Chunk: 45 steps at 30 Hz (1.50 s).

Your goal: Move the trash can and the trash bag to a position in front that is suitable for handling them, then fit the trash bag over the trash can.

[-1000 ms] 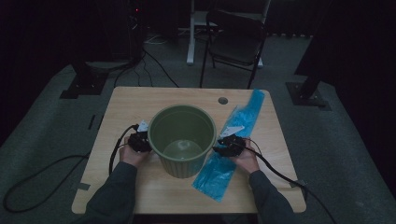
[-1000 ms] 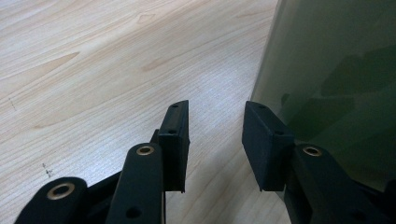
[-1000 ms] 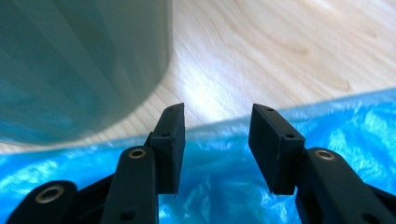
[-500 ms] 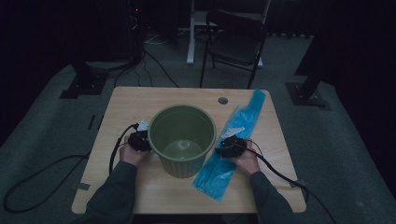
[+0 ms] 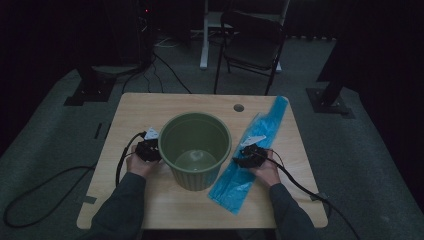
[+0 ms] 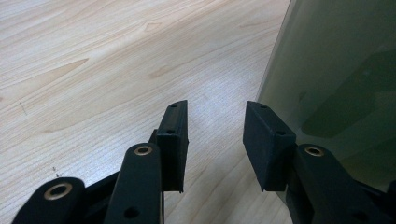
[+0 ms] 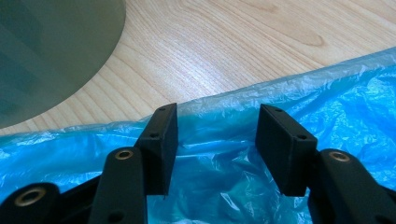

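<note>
We are standing at a pale wooden table (image 5: 150,107) with an olive-green plastic bin (image 5: 195,150) upright in the middle and a flat blue plastic bag (image 5: 250,155) lying lengthwise just to its right, running from the far right corner toward the near edge. The bag is touching or nearly touching the bin's right side; we cannot tell which.

Our right gripper (image 5: 248,156) is hovering over the middle of the bag, close to the bin's right wall. Its jaws have just been opening, and in the right gripper view they are standing well apart (image 7: 212,149), with crinkled blue film beneath and between them but nothing pinched. Compared with a second ago, that hand is sitting a touch farther right, off the bin wall and more squarely over the bag. We are reading this as letting go of the bin and lining up to pick the bag.

Our left gripper (image 5: 148,149) is resting at the bin's left side. In the left gripper view its jaws are also apart (image 6: 215,140), the right pad just beside the green wall and bare wood in the gap. It is holding nothing, and its place is matching the earlier pictures.

The bin looks unmoved and empty. We are judging the bag-fitting work as barely begun: the next call is closing the right jaws on the bag's film, likely near an edge.
</note>
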Tool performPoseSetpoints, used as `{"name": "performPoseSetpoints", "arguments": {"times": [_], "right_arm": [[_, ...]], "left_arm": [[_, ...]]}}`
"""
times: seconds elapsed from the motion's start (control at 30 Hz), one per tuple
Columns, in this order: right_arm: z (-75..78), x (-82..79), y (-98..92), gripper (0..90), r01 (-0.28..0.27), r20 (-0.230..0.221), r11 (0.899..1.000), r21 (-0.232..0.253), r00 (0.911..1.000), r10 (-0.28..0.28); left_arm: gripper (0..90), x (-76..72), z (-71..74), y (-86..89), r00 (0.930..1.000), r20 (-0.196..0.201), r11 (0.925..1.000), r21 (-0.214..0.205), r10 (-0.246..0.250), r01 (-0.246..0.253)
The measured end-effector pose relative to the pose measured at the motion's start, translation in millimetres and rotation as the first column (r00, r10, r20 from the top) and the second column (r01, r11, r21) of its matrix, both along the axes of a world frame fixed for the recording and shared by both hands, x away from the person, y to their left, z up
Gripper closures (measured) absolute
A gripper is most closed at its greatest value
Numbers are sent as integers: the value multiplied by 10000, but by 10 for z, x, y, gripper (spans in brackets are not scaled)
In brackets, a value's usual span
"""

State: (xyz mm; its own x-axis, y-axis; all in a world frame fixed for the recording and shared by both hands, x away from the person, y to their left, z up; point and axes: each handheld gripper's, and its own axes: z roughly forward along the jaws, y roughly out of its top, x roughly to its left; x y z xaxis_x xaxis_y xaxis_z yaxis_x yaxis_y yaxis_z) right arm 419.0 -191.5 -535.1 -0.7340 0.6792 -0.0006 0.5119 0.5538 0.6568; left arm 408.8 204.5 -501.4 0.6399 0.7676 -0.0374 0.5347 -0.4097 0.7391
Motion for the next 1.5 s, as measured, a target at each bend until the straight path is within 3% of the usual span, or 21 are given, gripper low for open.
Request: {"name": "performPoseSetpoints", "arguments": {"times": [0.57,0.77,1.03,1.23,1.37,1.43,1.5], "right_arm": [[54,-40,-34,315,74,165,9998,-198,9998,-71],[11,-18,-53,292,242,-81,9987,-456,9997,-246],[7,7,-83,301,431,-328,9985,-324,9985,-442],[21,-20,-92,515,482,-179,9987,-181,9987,-485],[28,-17,-93,706,542,-137,9985,-124,9984,-544],[31,-15,-93,745,609,-174,9981,-116,9980,-611],[34,6,-108,844,804,-287,9968,-14,9963,-804]], "left_arm": [[603,-11,9,7,10000,58,10000,-65,5,-5],[602,-10,8,4,10000,55,10000,-70,-14,14],[602,-10,-1,-7,10000,12,10000,-34,-20,20],[601,-8,-5,-14,10000,-8,10000,-25,-26,26],[602,-8,-6,-20,10000,5,10000,7,-55,55],[602,-8,-5,-19,10000,8,10000,8,-59,59],[602,-7,-2,-15,10000,27,10000,0,-53,53]]}}
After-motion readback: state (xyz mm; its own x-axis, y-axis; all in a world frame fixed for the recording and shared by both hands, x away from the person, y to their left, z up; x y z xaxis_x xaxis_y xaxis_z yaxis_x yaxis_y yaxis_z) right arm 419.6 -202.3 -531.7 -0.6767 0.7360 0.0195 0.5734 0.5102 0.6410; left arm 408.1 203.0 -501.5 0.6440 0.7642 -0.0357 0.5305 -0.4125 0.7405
